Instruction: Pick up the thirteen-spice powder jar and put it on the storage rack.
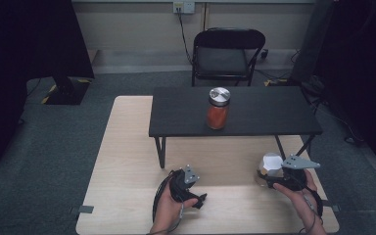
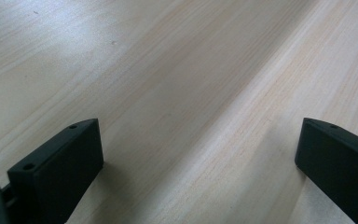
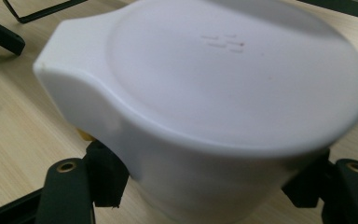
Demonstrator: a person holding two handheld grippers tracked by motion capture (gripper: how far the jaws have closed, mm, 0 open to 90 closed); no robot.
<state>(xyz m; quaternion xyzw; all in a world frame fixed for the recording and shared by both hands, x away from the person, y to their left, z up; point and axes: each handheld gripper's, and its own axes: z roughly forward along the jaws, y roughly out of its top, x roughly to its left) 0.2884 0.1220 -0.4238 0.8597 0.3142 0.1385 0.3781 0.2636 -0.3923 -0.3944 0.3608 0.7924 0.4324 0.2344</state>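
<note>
High view: one white cup (image 1: pixel 270 165) clamped in right tool (image 1: pixel 274 177); left tool (image 1: pixel 196 196) wide, empty; one jar (image 1: pixel 218 108) far.

Jar on the shelf, cup below

A jar (image 1: pixel 218 108) stands on the shelf (image 1: pixel 274 115); a cup (image 1: pixel 269 169) sits before it, right, on the table (image 1: pixel 127 161).

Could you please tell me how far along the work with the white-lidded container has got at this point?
Done: the right hand-held gripper has closed its jaws on the white-lidded container, which looks to sit on the light wooden table.
In hand: that grip; the left hand-held gripper is open over bare wood.
Left: probably lifting and placing it; where, I cannot tell. A metal-lidded jar of red contents stands on the black raised shelf.
</note>
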